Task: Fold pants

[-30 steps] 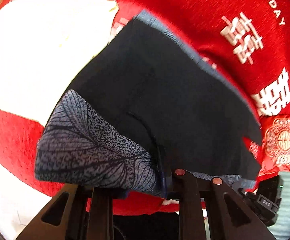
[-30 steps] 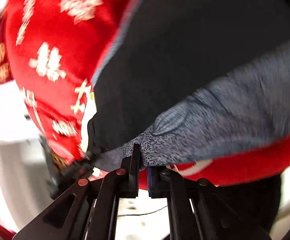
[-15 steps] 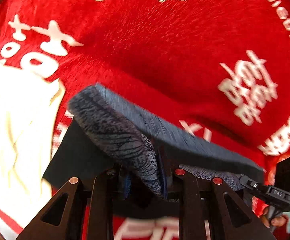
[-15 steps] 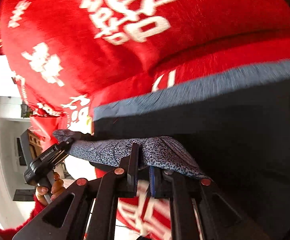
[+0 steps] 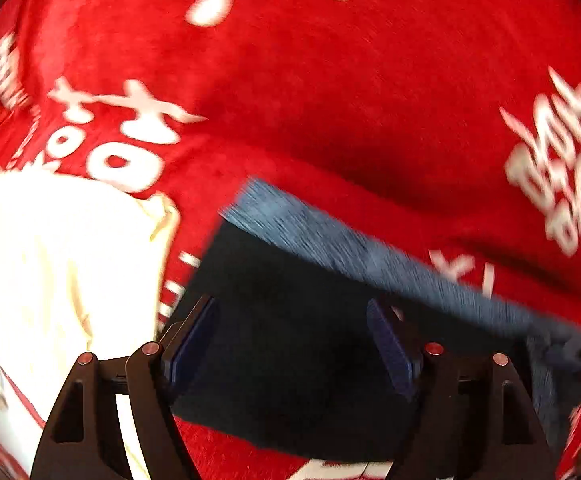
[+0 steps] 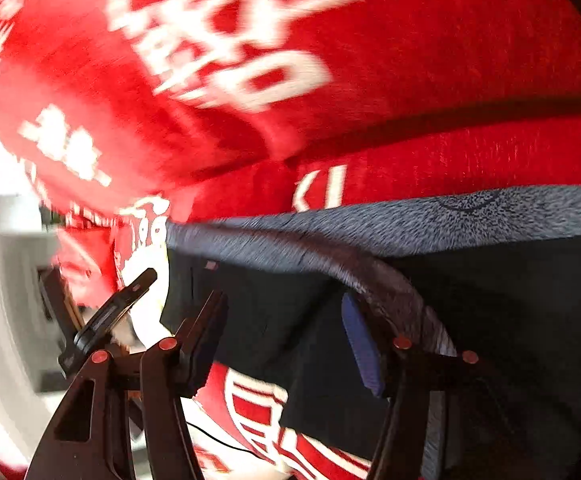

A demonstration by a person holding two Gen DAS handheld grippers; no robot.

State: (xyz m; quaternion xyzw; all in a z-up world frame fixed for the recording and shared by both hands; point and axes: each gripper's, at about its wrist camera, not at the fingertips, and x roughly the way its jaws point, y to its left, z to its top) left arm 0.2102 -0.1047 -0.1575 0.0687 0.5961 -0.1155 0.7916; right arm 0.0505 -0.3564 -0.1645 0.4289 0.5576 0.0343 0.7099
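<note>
Both grippers have let go since a moment ago: the left gripper [image 5: 290, 344] and right gripper [image 6: 286, 332] now stand spread wide. The dark pants [image 5: 290, 340] lie low in the frame on the red blanket [image 5: 330, 100]. They look soft and light; grab the gray edge [image 6: 410, 224].

motion blur is smearing the white lettering on the red blanket [image 5: 330, 80] past reading in both views. the pants [image 5: 310, 340] are running off the bottom and right edges, their grey band [image 6: 450, 220] streaking. a black device [image 6: 106, 316] at the left of the right view is showing too blurred to identify.
</note>
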